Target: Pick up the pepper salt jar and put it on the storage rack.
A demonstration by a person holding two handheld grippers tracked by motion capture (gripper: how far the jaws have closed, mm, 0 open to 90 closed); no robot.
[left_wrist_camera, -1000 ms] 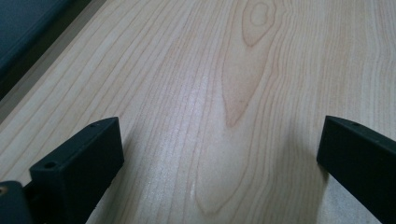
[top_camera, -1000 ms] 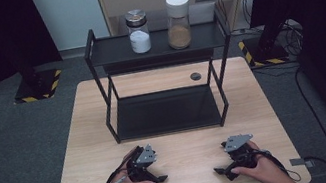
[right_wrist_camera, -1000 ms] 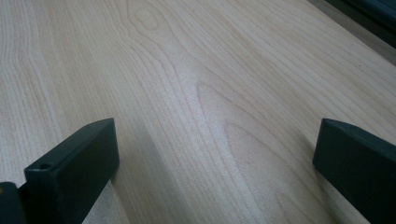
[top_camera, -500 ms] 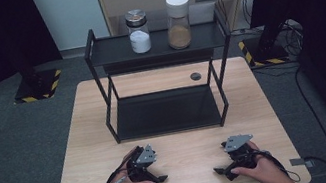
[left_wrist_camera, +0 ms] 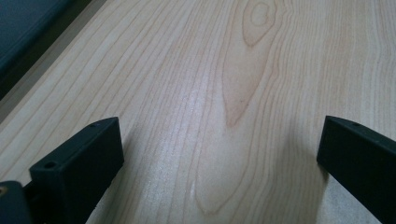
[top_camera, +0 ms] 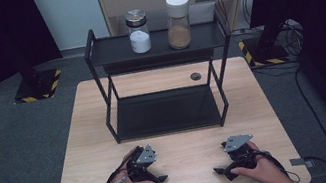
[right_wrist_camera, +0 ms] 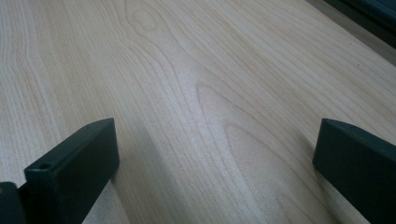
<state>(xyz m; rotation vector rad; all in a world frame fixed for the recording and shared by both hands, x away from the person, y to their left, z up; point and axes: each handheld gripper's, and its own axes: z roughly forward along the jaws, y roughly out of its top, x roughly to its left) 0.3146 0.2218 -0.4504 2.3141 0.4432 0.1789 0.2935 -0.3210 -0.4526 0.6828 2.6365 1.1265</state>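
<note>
Two grippers are resting on the near edge of the wooden table [top_camera: 81, 131], each in one of the person's hands: the left gripper [top_camera: 159, 179] is lying left of centre, the right gripper [top_camera: 222, 172] well apart from it toward the right. Both are standing with their jaws spread wide and nothing between them; bare wood grain is showing between the jaws in each gripper view. Beyond them, a black two-tier rack [top_camera: 167, 112] is sitting at the middle of the table. On its top shelf a jar of white powder [top_camera: 138, 31] and a taller jar of brown powder [top_camera: 178, 21] are standing upright, near each other but apart. A small dark disc [top_camera: 195, 76] is lying on the table behind the rack.
</note>
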